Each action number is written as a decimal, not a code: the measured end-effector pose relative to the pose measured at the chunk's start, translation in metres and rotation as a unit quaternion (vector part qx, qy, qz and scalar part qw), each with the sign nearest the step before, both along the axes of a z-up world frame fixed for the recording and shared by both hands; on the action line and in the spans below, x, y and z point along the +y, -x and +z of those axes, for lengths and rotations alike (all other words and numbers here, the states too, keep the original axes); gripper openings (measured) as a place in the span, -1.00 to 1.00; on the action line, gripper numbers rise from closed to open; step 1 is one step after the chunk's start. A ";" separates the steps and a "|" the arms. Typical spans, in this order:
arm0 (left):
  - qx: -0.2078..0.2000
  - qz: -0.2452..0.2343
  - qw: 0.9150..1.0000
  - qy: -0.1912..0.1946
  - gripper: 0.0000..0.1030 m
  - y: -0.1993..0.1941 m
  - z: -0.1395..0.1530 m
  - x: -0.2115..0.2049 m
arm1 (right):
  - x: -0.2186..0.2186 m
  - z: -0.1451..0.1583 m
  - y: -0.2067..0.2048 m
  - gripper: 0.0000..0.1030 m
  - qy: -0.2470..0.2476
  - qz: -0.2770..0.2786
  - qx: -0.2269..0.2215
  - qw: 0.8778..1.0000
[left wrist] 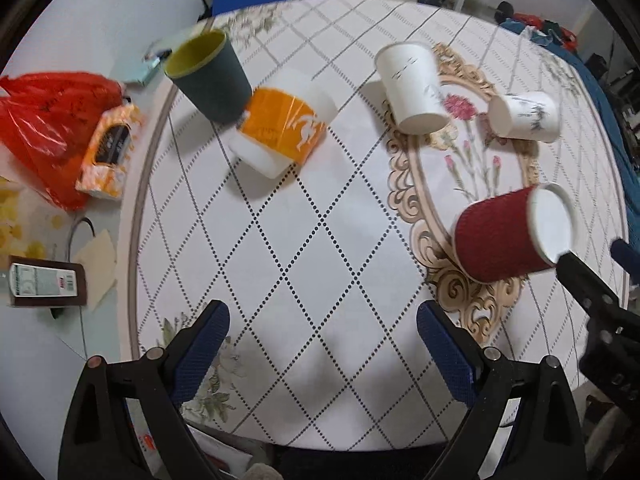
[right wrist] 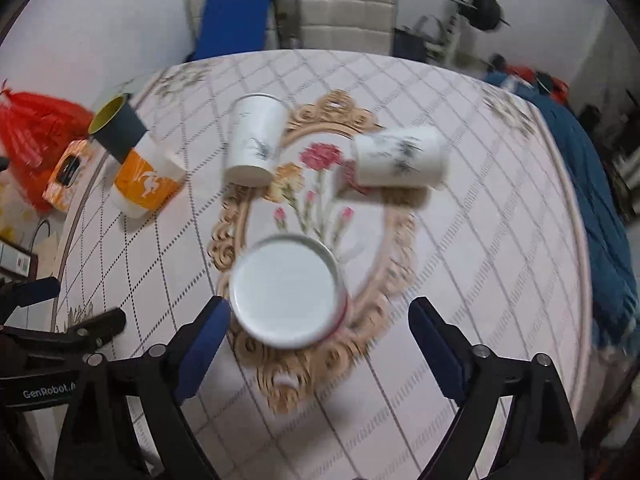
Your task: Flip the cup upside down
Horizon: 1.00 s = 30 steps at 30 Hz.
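A red ribbed paper cup (left wrist: 500,236) with a white base stands upside down on the patterned table; in the right wrist view I see its white base (right wrist: 286,292) just ahead of my right gripper (right wrist: 320,320), which is open and wide of it. My left gripper (left wrist: 323,328) is open and empty over the table's near part. A dark green cup (left wrist: 208,76) stands mouth up at the far left. An orange and white cup (left wrist: 280,128), a white cup (left wrist: 412,88) and another white cup (left wrist: 524,116) stand with base up.
A red plastic bag (left wrist: 52,128), an orange tissue pack (left wrist: 108,152) and a small box (left wrist: 44,284) lie left of the tablecloth (left wrist: 320,240). Chairs (right wrist: 344,12) stand behind the table. A blue cloth (right wrist: 592,184) lies at the right edge.
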<state>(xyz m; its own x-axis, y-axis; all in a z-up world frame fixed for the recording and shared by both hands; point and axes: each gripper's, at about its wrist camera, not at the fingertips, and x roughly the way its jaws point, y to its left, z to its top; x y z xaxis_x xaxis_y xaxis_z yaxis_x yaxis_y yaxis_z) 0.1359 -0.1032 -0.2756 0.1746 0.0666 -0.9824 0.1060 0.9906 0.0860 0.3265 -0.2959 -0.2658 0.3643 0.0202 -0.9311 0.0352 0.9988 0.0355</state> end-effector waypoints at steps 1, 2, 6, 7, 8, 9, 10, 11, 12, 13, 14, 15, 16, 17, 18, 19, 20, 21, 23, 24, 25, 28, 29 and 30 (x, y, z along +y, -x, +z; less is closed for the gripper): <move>-0.002 -0.003 1.000 0.000 0.86 0.001 0.003 0.002 | -0.003 0.005 0.008 0.82 0.001 -0.010 0.005 1.000; -0.003 -0.009 1.000 0.004 0.86 0.007 0.010 0.001 | -0.007 0.014 0.017 0.84 0.002 -0.025 0.009 1.000; -0.019 -0.033 0.999 0.010 0.86 0.025 0.032 -0.003 | -0.017 0.036 0.049 0.87 0.020 -0.059 0.029 0.998; -0.024 -0.040 0.999 0.011 0.86 0.030 0.039 -0.006 | -0.018 0.042 0.058 0.87 0.024 -0.063 0.030 0.997; -0.028 -0.043 0.999 0.013 0.86 0.034 0.043 -0.007 | -0.018 0.046 0.064 0.87 0.027 -0.066 0.030 0.997; -0.031 -0.045 0.998 0.014 0.87 0.038 0.047 -0.009 | -0.019 0.051 0.071 0.87 0.030 -0.068 0.029 0.997; -0.035 -0.046 0.998 0.016 0.86 0.041 0.051 -0.011 | -0.019 0.056 0.079 0.87 0.034 -0.070 0.027 0.997; -0.040 -0.049 0.998 0.018 0.86 0.046 0.058 -0.013 | -0.021 0.061 0.086 0.87 0.032 -0.073 0.025 0.997; -0.045 -0.050 0.998 0.018 0.86 0.049 0.063 -0.014 | -0.022 0.066 0.092 0.87 0.027 -0.073 0.023 0.997; -0.052 -0.050 0.997 0.016 0.86 0.054 0.069 -0.017 | -0.022 0.070 0.097 0.87 0.027 -0.072 0.021 0.997; -0.055 -0.050 0.997 0.019 0.86 0.056 0.073 -0.018 | -0.024 0.076 0.103 0.87 0.028 -0.073 0.015 0.997; -0.058 -0.049 0.997 0.021 0.86 0.059 0.077 -0.019 | -0.025 0.079 0.106 0.87 0.026 -0.074 0.012 0.997; -0.060 -0.047 0.997 0.020 0.86 0.062 0.081 -0.020 | -0.028 0.085 0.111 0.87 0.021 -0.075 0.008 0.997; -0.063 -0.045 0.997 0.021 0.86 0.067 0.087 -0.022 | -0.030 0.090 0.114 0.87 0.016 -0.076 0.006 0.997; -0.066 -0.043 0.997 0.023 0.87 0.070 0.091 -0.023 | -0.032 0.095 0.117 0.87 0.014 -0.077 0.003 0.997; -0.069 -0.040 0.997 0.023 0.86 0.073 0.096 -0.023 | -0.034 0.102 0.120 0.87 0.010 -0.077 -0.002 0.997; -0.073 -0.037 0.996 0.025 0.86 0.078 0.103 -0.024 | -0.037 0.110 0.124 0.87 0.006 -0.075 -0.008 0.997; -0.076 -0.036 0.996 0.029 0.86 0.083 0.110 -0.025 | -0.038 0.116 0.126 0.87 0.005 -0.076 -0.012 0.997; -0.086 -0.033 0.995 0.031 0.86 0.091 0.124 -0.027 | -0.041 0.132 0.134 0.87 -0.002 -0.075 -0.024 0.997; -0.091 -0.032 0.995 0.032 0.86 0.095 0.133 -0.027 | -0.043 0.140 0.139 0.87 -0.006 -0.075 -0.030 0.997; -0.099 -0.030 0.994 0.036 0.86 0.101 0.143 -0.027 | -0.044 0.149 0.143 0.87 -0.008 -0.075 -0.034 0.997; -0.118 -0.025 0.992 0.041 0.86 0.116 0.172 -0.027 | -0.046 0.177 0.158 0.87 -0.010 -0.071 -0.050 0.996; -0.122 -0.024 0.991 0.043 0.86 0.120 0.179 -0.027 | -0.046 0.186 0.163 0.87 -0.009 -0.069 -0.054 0.996; -0.127 -0.024 0.991 0.045 0.87 0.125 0.186 -0.027 | -0.046 0.197 0.169 0.87 -0.008 -0.067 -0.059 0.996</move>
<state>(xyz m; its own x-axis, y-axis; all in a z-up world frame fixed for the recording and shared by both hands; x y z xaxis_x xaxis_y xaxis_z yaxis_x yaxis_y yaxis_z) 0.0114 -0.1302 -0.0891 0.4181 -0.0327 -0.9078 0.1386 0.9899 0.0282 0.1573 -0.3416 -0.0693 0.4718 -0.0220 -0.8814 0.1626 0.9847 0.0625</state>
